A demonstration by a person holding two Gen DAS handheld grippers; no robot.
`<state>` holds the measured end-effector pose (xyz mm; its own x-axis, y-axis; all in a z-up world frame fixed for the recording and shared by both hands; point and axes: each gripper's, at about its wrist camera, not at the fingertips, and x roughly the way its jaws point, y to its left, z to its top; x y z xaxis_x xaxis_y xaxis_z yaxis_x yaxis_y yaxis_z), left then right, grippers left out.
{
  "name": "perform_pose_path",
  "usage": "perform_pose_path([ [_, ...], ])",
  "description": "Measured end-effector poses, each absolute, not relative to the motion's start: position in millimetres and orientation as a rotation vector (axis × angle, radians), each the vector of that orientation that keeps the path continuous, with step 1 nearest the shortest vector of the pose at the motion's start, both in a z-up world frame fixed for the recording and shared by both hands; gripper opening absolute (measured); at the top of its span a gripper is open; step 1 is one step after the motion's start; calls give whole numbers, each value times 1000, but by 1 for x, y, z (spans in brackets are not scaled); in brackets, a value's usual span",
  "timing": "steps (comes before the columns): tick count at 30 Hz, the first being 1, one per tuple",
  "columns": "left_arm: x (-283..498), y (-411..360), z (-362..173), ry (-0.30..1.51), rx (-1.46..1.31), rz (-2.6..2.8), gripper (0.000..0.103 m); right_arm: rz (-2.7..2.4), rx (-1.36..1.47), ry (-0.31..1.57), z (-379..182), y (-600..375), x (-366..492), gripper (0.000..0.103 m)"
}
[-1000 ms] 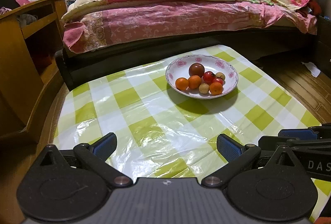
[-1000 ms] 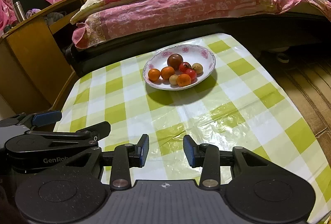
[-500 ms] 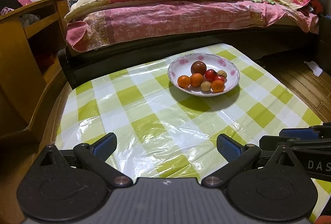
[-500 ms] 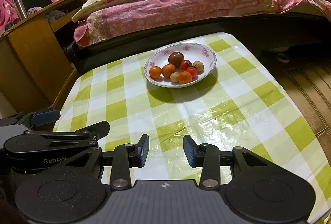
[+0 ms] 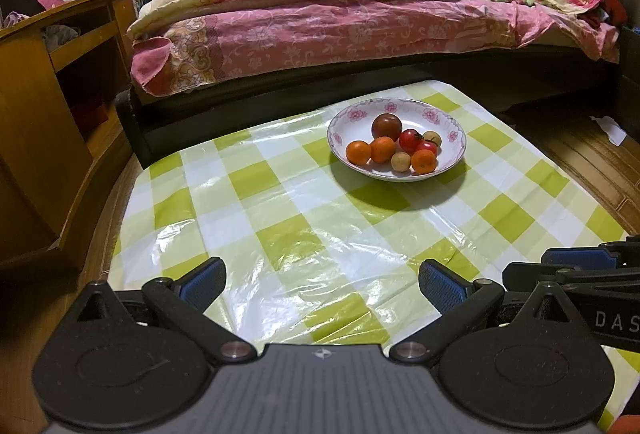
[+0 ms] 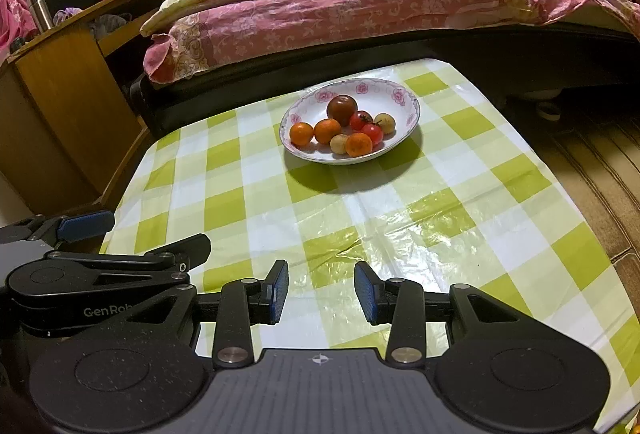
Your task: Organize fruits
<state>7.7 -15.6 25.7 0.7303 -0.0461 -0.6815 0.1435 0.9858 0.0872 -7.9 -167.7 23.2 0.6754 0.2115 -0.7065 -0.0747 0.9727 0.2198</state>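
A white flowered plate stands at the far side of the green-checked table. It holds several fruits: a dark round fruit, small oranges, red cherry tomatoes and pale longans. The plate also shows in the right wrist view. My left gripper is wide open and empty above the near table edge. My right gripper is open with a narrower gap, empty, beside the left one. Each gripper shows in the other's view: the right one, the left one.
A bed with a pink quilt runs along the far side of the table. A wooden cabinet stands at the left. Wooden floor lies to the right, with a scrap of paper on it.
Both grippers have drawn back and lifted slightly, so the plate looks a little farther away. Their jaws have not changed.
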Motion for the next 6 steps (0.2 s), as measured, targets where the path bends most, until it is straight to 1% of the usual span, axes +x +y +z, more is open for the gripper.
perform_pose_path([
  [6, 6, -15, 25, 746, 142, -105, 103, 161, 178, 813, 23, -167, -8, 35],
])
